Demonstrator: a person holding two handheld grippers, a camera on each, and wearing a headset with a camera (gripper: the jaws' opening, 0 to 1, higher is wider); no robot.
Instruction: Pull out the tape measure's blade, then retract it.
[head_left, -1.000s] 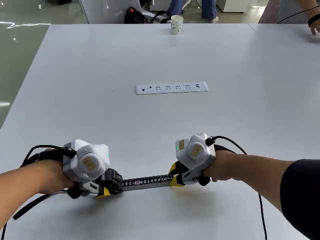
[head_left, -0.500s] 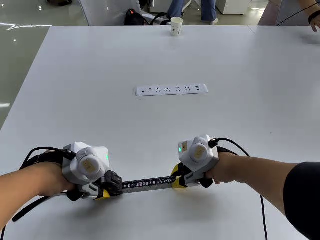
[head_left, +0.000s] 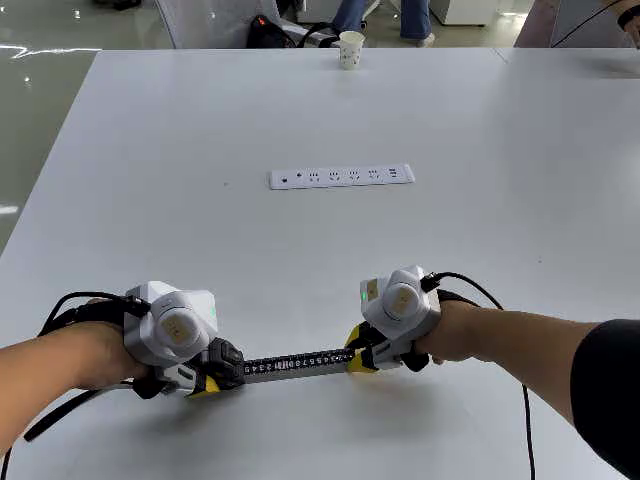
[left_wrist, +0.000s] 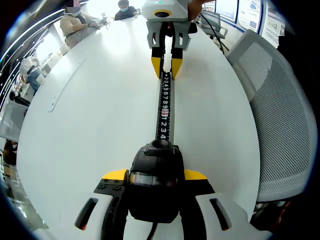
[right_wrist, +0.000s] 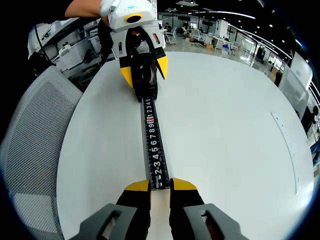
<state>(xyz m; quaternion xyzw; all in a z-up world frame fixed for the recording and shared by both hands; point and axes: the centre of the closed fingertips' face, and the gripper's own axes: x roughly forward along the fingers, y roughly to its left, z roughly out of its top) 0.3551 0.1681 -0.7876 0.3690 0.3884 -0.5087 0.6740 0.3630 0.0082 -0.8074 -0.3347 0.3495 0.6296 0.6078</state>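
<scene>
Near the table's near edge, your left hand-held gripper clamps the tape measure case and your right hand-held gripper pinches the blade tip: draw straight apart, blade level and untwisted.

Power strip beyond blade; cup farthest

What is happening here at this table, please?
A person works a tape measure with two handheld grippers over a white table. The left gripper is shut on the case, and the right gripper pinches the end of the blade. The blade is pulled out and runs straight between them, low over the table. A power strip and a cup sit farther back, away from both grippers.
</scene>
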